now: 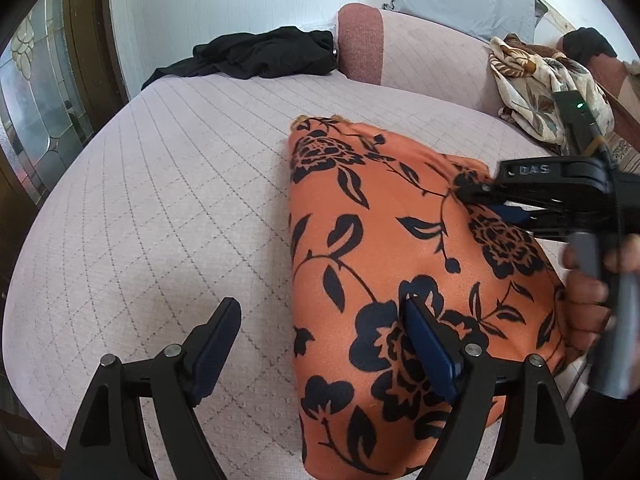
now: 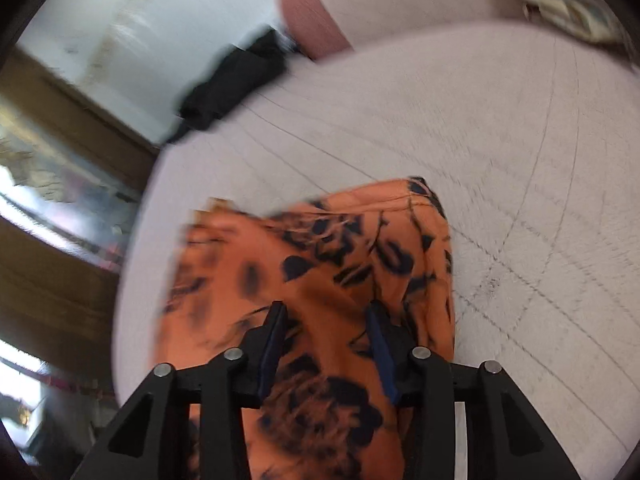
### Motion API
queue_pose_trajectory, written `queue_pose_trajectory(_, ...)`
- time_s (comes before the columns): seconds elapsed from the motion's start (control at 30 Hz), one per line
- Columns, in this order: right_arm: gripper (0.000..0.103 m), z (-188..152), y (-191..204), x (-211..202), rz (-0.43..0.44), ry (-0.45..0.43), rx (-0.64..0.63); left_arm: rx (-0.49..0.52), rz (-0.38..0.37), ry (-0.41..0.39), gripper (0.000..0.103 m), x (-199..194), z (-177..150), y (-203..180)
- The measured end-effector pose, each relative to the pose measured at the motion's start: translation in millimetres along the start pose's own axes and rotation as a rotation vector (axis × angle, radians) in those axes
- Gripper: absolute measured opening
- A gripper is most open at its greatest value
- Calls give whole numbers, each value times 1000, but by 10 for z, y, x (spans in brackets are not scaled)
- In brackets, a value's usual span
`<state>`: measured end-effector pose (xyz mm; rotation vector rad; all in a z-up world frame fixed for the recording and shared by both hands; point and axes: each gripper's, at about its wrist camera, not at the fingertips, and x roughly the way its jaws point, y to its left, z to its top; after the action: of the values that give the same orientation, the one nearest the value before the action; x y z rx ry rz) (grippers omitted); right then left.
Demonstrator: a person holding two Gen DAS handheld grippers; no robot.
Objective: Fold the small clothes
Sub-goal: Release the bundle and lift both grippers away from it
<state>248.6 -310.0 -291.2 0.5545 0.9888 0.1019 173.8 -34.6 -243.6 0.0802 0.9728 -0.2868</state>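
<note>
An orange garment with a black flower print lies folded lengthwise on the pale quilted bed cover. My left gripper hangs open and wide over its near left edge. One of its fingers is above the cloth and the other is above bare cover. A hand holds my right gripper, which reaches in from the right with its tips at the garment's far right part. In the blurred right wrist view the right gripper has its jaws apart above the orange garment, and no cloth is pinched between its pads.
A black garment lies crumpled at the bed's far left corner. A cream leaf-print cloth is heaped at the back right beside a reddish cushion. A wooden door with patterned glass stands to the left of the bed.
</note>
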Motion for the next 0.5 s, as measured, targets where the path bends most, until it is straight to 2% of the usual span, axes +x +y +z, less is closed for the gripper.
queue_pose_trajectory(0.07,46,9,-71,69,42,-41,6,1,4,1,87,6,1,-9)
queue_pose_trajectory(0.2,46,-47,-107,-56,68,-45,2,-2,11,5,90,32,0,-10)
queue_pose_trajectory(0.37,46,-267,-84,-463,85,-73,-4,6,23,-7,92,33,-24,-29)
queue_pose_trajectory(0.5,50,-647,-21,-879,117,-95,-60,0,20,-7,94,66,-53,-40)
